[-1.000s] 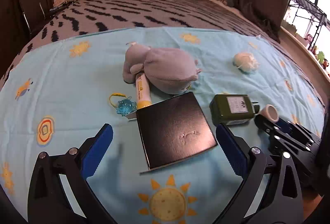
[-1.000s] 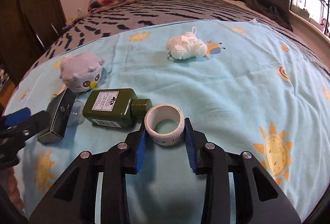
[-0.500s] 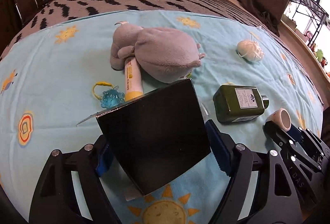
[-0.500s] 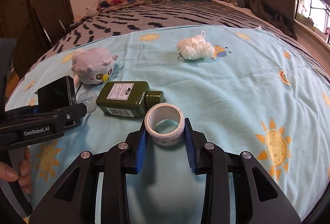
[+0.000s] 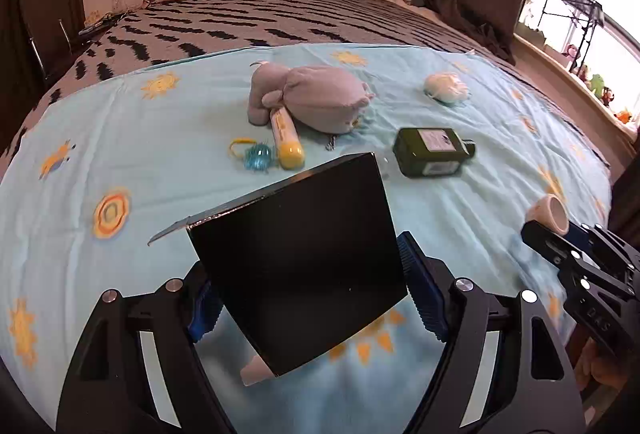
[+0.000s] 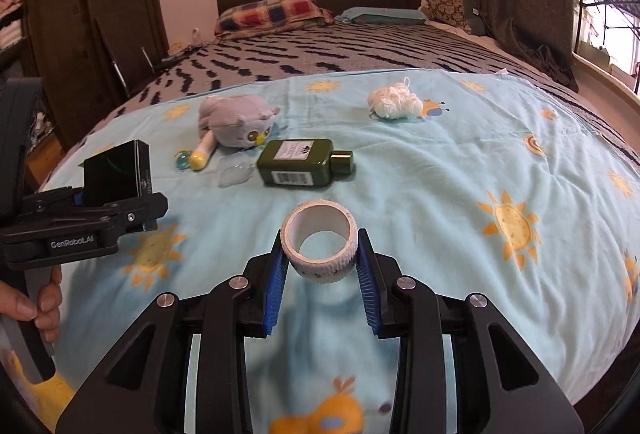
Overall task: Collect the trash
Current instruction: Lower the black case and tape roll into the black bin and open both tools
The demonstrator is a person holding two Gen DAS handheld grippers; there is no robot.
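On the bed (image 6: 440, 194), spread with a light blue sun-print sheet, both pieces of trash are already gripped and lifted, so the step in hand looks like carrying them off to wherever rubbish goes; no bin shows in either view. At the left, the left hand-held gripper (image 5: 308, 298) is closed on a black box (image 5: 300, 258), its blue pads pressed to the box's two side edges, with the box tilted and clear of the sheet. Just beyond it lie a blue trinket (image 5: 258, 156) and a yellow-ended tube (image 5: 286, 138), the tube tucked partly under a grey owl plush (image 5: 312, 98). Right of those sits a small clear plastic piece (image 6: 236, 174), then a dark green bottle (image 6: 300, 162) lying on its side, and farther back a white wad (image 6: 394, 102). At the near right, the right hand-held gripper (image 6: 320, 266) is clamped on a white tape roll (image 6: 318, 248), pads against its outer wall, hole facing the camera. The next move probably calls for keeping both grips firm while swinging away from the bed, then returning for what trash remains
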